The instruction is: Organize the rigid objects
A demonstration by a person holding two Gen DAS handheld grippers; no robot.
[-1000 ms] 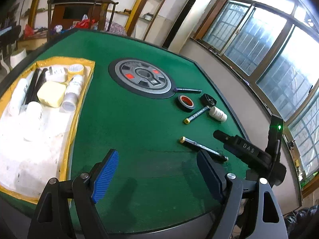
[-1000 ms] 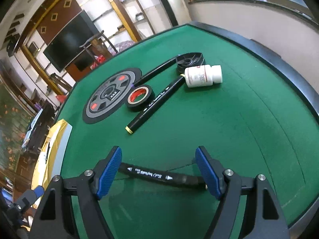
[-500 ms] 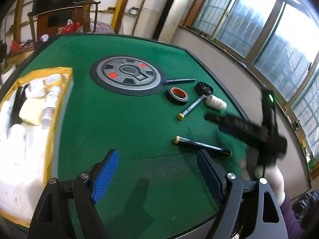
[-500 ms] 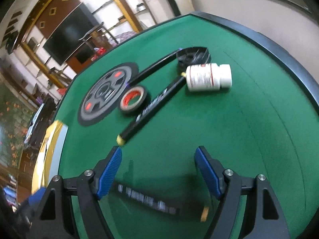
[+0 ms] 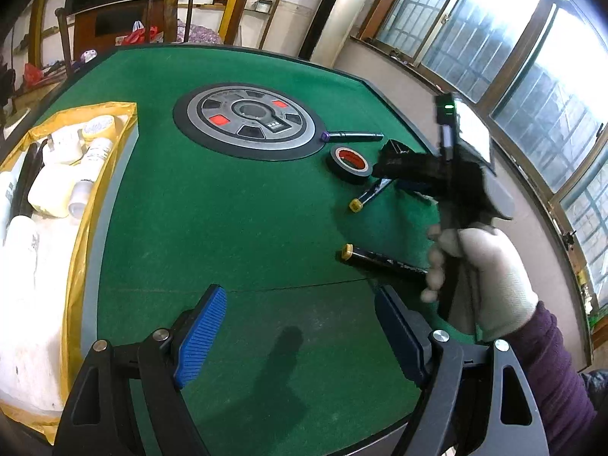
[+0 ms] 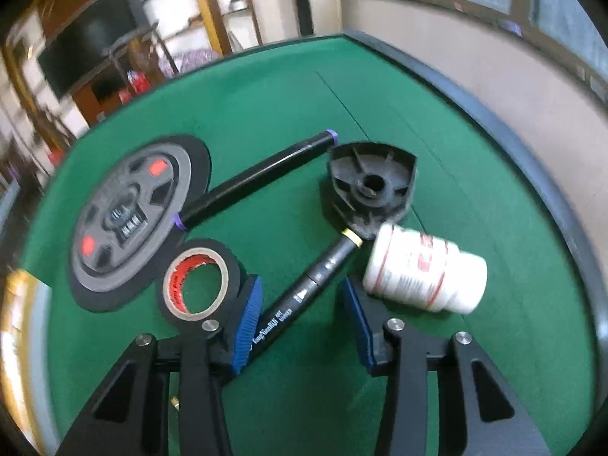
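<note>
Green felt desk [image 5: 247,228]. Right gripper [image 6: 300,321], fingers half-open, straddling yellow-capped marker [image 6: 304,296] for pickup, nothing clamped; left gripper [image 5: 300,338], fingers wide, empty, near yellow tray [image 5: 76,258].

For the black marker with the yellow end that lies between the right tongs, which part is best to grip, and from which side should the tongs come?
Grip the black marker at mid-barrel, from above, with the pads across its width. It lies flat and slanted on the green table, and the right tongs stand open astride it. Stay low on the barrel: the tape roll and the white bottle crowd both sides, and its far tip reaches the black knob.
</note>
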